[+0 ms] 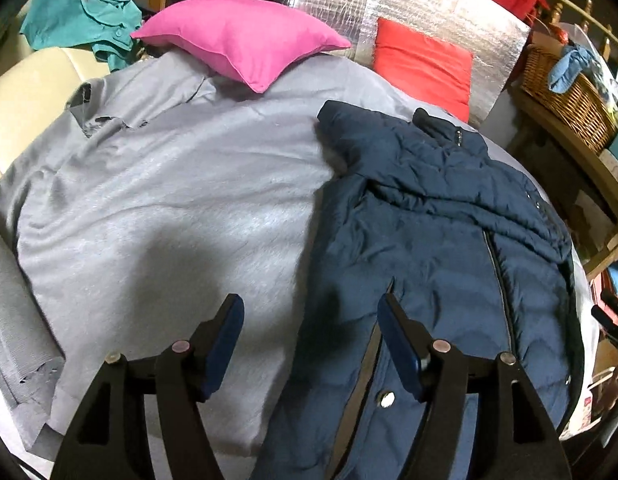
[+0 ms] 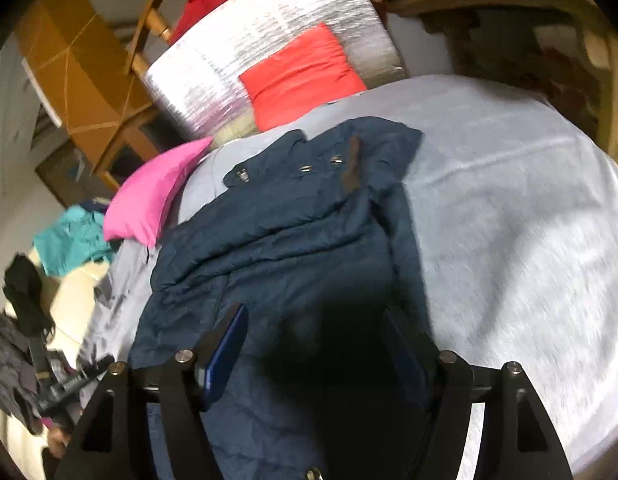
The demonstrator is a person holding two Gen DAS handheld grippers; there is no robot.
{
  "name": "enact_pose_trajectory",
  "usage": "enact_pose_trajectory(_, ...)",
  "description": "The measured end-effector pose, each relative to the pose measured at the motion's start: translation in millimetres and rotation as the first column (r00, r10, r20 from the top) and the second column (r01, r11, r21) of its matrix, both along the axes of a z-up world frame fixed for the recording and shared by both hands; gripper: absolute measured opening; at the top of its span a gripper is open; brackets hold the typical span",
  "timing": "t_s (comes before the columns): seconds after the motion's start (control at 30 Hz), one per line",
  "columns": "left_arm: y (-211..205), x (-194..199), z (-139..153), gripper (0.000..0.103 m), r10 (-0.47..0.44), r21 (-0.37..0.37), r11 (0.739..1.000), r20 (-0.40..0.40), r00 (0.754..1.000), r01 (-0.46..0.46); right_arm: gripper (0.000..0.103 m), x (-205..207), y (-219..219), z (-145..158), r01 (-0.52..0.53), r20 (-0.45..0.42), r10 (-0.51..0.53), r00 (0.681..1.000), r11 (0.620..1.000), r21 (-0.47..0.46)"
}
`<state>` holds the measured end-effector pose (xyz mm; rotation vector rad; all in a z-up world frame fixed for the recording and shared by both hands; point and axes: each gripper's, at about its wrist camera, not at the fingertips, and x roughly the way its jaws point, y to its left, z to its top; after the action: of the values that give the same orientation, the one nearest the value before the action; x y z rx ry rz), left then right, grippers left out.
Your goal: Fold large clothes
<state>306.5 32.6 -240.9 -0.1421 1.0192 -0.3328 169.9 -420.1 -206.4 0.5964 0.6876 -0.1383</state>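
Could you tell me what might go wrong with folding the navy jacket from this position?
The puffy navy jacket may spring open, since both the left gripper and right gripper are open and holding nothing. Its edge lies near the bed's side, so it might slide off. The pink pillow could crowd a further fold.

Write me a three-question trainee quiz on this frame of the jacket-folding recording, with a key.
1. True or false: the left gripper grips the navy jacket.
2. Which cushion lies nearer the jacket's collar: A pink cushion, B red cushion?
3. Fill in: the jacket lies on a ____ cover.

Key: 1 false, its jaws stand apart over the fabric, as do the right gripper's; 2 B; 3 grey.
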Motion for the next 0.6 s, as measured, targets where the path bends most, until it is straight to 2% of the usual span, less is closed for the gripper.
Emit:
enact_pose_trajectory(0.07,4,-1,-4,0.071,0.000,-0.006,1.000,-0.023,1.000,0.000,0.074,-8,-8,-4,0.026,0.000,-0.026,1.000,0.999,0.036)
enact_pose_trajectory(0.13,5,0,-13,0.071,-0.001,-0.027,1.000,-0.080,0.997,-0.001,0.073,-12,-14,-6,0.056,-0.020,-0.055,0.998,0.998,0.042)
enact_pose_trajectory(0.2,2,1,-25,0.071,-0.026,-0.057,0.998,-0.149,0.989,0.018,0.074,-11,-22,-13,0.083,-0.054,-0.080,0.995,0.995,0.060)
enact_pose_trajectory(0.27,-3,1,-33,0.071,-0.044,-0.055,0.998,-0.186,0.982,0.034,0.073,-7,-26,-21,0.097,-0.092,-0.092,0.991,0.994,0.059)
enact_pose_trajectory(0.37,-9,1,-31,0.071,-0.068,-0.071,0.996,-0.173,0.983,0.056,0.073,-1,-26,-32,0.080,-0.127,-0.066,0.990,0.991,0.107)
enact_pose_trajectory(0.5,-13,0,-26,0.071,-0.086,-0.082,0.994,-0.160,0.983,0.073,0.073,1,-21,-31,0.058,-0.129,-0.047,0.991,0.995,0.083)
enact_pose_trajectory(0.6,-15,0,-27,0.071,-0.091,-0.071,0.994,-0.155,0.984,0.081,0.074,2,-23,-35,0.064,-0.135,-0.050,0.990,0.993,0.100)
